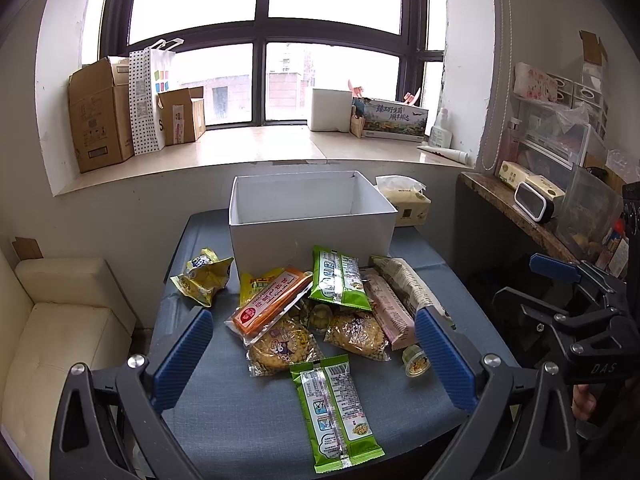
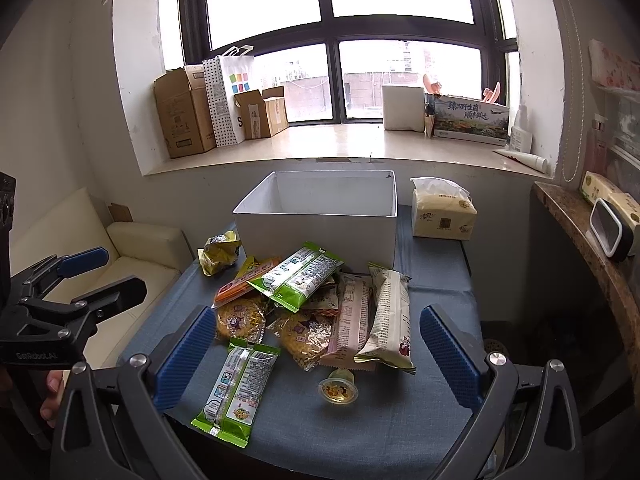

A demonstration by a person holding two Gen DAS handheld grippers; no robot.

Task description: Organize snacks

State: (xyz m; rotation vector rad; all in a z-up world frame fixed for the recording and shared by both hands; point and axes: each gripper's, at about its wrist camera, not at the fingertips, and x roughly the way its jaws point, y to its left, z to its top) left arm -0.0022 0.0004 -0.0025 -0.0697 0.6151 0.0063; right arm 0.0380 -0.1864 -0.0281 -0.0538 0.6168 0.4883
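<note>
Blue-padded left gripper (image 1: 314,360) and right gripper (image 2: 316,354) hover wide open and empty above the snack pile (image 1: 320,312) before the white box (image 1: 312,224). Sorting appears unstarted; the next move calls for closing on one packet.

A large dark-framed window (image 1: 264,40) fills the far wall, bright with overcast daylight. Its pale stone sill (image 1: 256,148) carries cardboard boxes (image 1: 100,116) at left and a white box (image 1: 330,110) at right. A cream sofa (image 1: 60,320) stands at left, a brown shelf (image 1: 516,212) at right, white walls (image 1: 132,208) below the sill
</note>
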